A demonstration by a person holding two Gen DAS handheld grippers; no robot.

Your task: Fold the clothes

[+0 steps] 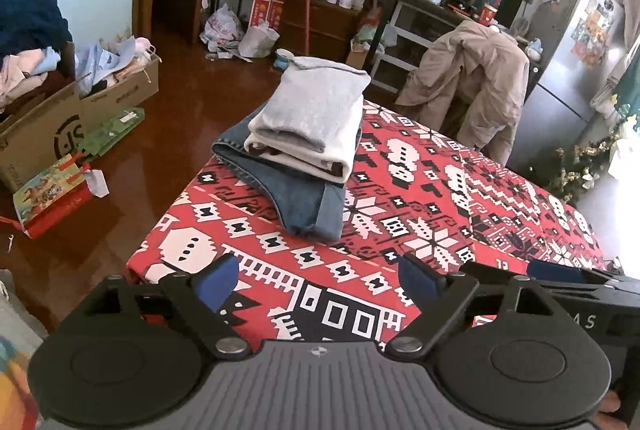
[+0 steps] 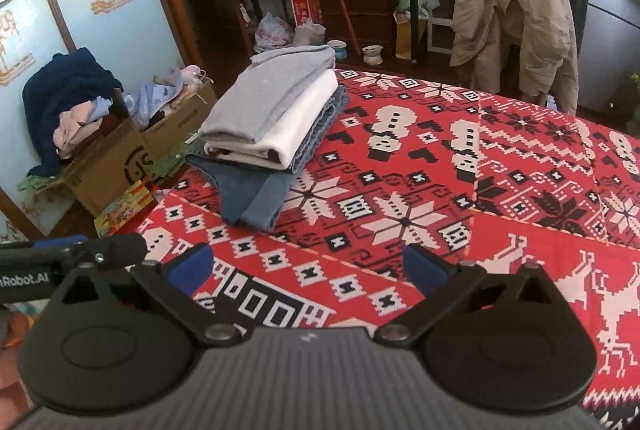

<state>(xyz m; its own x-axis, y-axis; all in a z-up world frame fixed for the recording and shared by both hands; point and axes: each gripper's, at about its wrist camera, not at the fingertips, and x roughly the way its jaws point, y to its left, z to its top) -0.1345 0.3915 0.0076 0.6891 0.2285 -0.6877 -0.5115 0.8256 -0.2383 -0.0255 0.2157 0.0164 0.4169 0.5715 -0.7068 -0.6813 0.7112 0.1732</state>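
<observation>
Holding both my left claw (image 1: pixel 316 280) and right claw (image 2: pixel 308 268) spread and empty above the red tablecloth (image 2: pixel 440 198). Folded stack (image 2: pixel 276 118) at its far-left corner: grey top, white middle, denim base; soft, likely slumps, so I'd grip beneath the jeans

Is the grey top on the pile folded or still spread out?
Folded. The grey top lies as a compact rectangle with a doubled front edge, on the white garment and jeans.

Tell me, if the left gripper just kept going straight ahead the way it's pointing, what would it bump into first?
Probably the stack of folded clothes. The left gripper is open, above the patterned tablecloth, aimed at the folded jeans at the bottom. If angled lower, it might meet the cloth first.
</observation>
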